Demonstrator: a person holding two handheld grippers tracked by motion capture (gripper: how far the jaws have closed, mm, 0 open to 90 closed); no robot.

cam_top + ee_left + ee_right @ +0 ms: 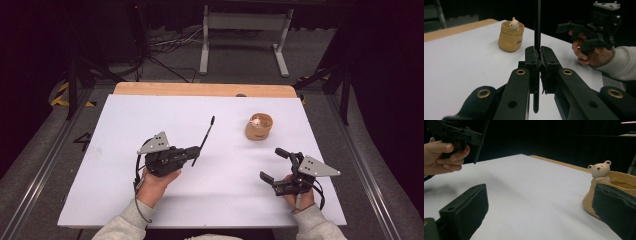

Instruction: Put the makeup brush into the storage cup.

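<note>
A table (150, 210) carries the scene: a flat white top with a strip of bare wood (200, 89) along its far edge. A tan pot (259, 127) with a small bear figure on its rim stands directly on the white surface. In the left gripper view the pot (510, 37) sits ahead of the jaws and to their left, well apart from them. In the right gripper view it (614, 192) stands beside the right-hand jaw, which hides part of its wall; whether they touch cannot be told. Between the two jaws there is plain white tabletop (536, 202). The hand under the right gripper appears to rest on the near right part of the top.
</note>
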